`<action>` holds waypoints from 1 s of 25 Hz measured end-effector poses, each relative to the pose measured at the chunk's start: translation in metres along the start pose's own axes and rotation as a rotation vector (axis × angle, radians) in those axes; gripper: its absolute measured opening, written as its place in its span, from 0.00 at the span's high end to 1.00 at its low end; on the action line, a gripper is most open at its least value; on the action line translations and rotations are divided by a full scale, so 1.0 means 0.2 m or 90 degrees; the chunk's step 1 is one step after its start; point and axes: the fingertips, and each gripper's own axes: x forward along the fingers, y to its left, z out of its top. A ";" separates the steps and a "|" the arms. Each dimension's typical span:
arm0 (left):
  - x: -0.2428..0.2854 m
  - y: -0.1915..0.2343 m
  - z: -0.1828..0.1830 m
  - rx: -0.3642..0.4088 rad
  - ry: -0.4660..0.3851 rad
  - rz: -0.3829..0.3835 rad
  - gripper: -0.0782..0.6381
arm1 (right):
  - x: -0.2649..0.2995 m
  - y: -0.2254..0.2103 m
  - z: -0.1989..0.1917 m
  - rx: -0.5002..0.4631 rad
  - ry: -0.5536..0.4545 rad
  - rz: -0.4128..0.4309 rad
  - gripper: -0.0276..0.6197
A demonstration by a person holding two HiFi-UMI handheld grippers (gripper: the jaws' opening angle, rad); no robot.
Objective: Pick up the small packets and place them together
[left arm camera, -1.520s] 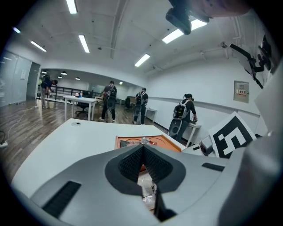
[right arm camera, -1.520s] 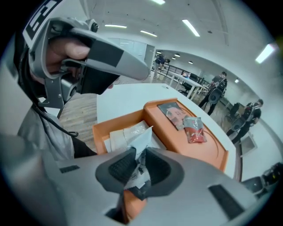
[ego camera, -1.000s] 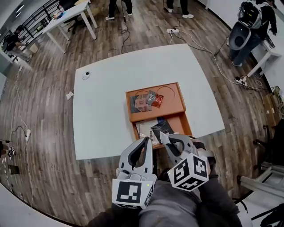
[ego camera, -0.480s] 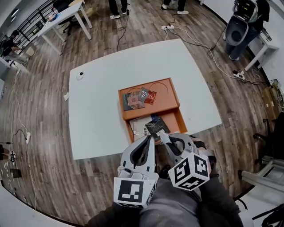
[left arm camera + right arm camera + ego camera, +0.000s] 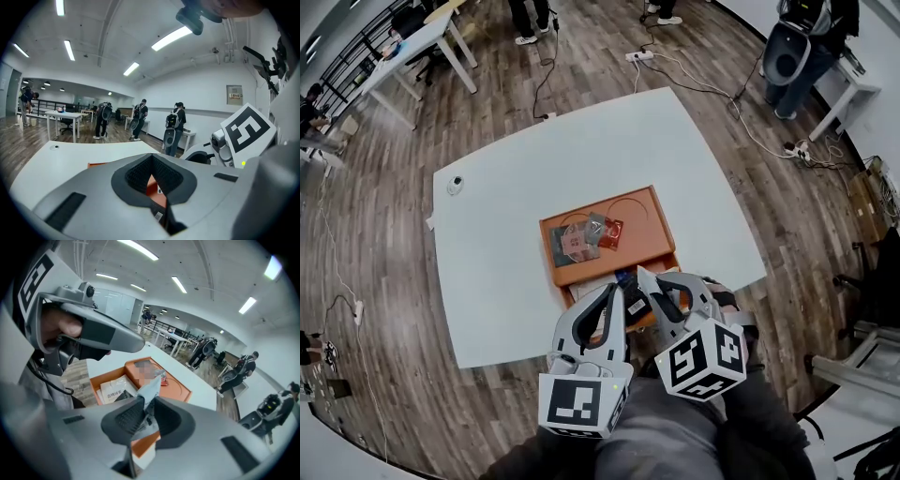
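Plainly, the two grippers crowd the near edge of the white table [image 5: 581,150] and, in the head view, cover much of the near compartment of the orange tray [image 5: 642,230]. The right gripper [image 5: 643,277] pinches a thin, crinkled grey-blue packet [image 5: 151,391] between narrow jaws, holding it over the tray's near end, where a flat white booklet [image 5: 114,391] lies. The left gripper [image 5: 614,292] sits just beside it, jaws closed together with nothing between them; through the gap in its ribbed black pads only orange tray shows. In the right gripper view the left gripper and the hand around it block the upper left. The far compartment holds the other small packets [image 5: 586,236], a red one and greyish ones overlapping in a loose heap, with a thin wire loop [image 5: 630,199] curving on the tray floor beside them. A small round object [image 5: 456,185] lies well apart, near the table's far left corner. Wood-plank floor [image 5: 384,281] with trailing cables surrounds the table.
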 end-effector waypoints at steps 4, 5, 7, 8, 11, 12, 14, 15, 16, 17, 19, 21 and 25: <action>0.09 0.11 0.07 -0.010 -0.010 -0.003 0.90 | 0.08 -0.16 0.09 0.003 0.003 -0.027 0.86; 0.11 0.14 0.09 -0.014 -0.011 0.000 0.90 | 0.12 -0.19 0.11 0.002 0.005 -0.030 0.86; 0.15 0.23 0.09 -0.023 -0.008 0.006 0.90 | 0.19 -0.24 0.15 0.002 0.010 -0.032 0.86; 0.17 0.27 0.09 -0.028 -0.005 0.009 0.90 | 0.23 -0.26 0.16 0.002 0.013 -0.034 0.86; 0.22 0.36 0.06 -0.047 0.010 0.015 0.90 | 0.32 -0.32 0.17 0.006 0.029 -0.035 0.86; 0.24 0.38 0.06 -0.053 0.014 0.017 0.90 | 0.35 -0.34 0.18 0.008 0.035 -0.035 0.86; 0.26 0.43 0.04 -0.067 0.023 0.022 0.90 | 0.39 -0.37 0.18 0.012 0.042 -0.036 0.86; 0.27 0.45 0.03 -0.072 0.027 0.024 0.90 | 0.42 -0.38 0.18 0.014 0.045 -0.035 0.86; 0.28 0.47 0.03 -0.077 0.030 0.027 0.90 | 0.44 -0.38 0.19 0.016 0.046 -0.033 0.85; 0.29 0.49 0.02 -0.080 0.033 0.030 0.90 | 0.46 -0.38 0.19 0.018 0.047 -0.029 0.85; 0.30 0.52 0.01 -0.086 0.036 0.033 0.90 | 0.50 -0.36 0.20 0.019 0.052 -0.017 0.83; 0.31 0.54 0.00 -0.088 0.039 0.034 0.90 | 0.53 -0.33 0.19 0.024 0.055 0.003 0.81; 0.31 0.57 -0.02 -0.092 0.042 0.036 0.90 | 0.56 -0.28 0.22 0.048 0.044 0.047 0.73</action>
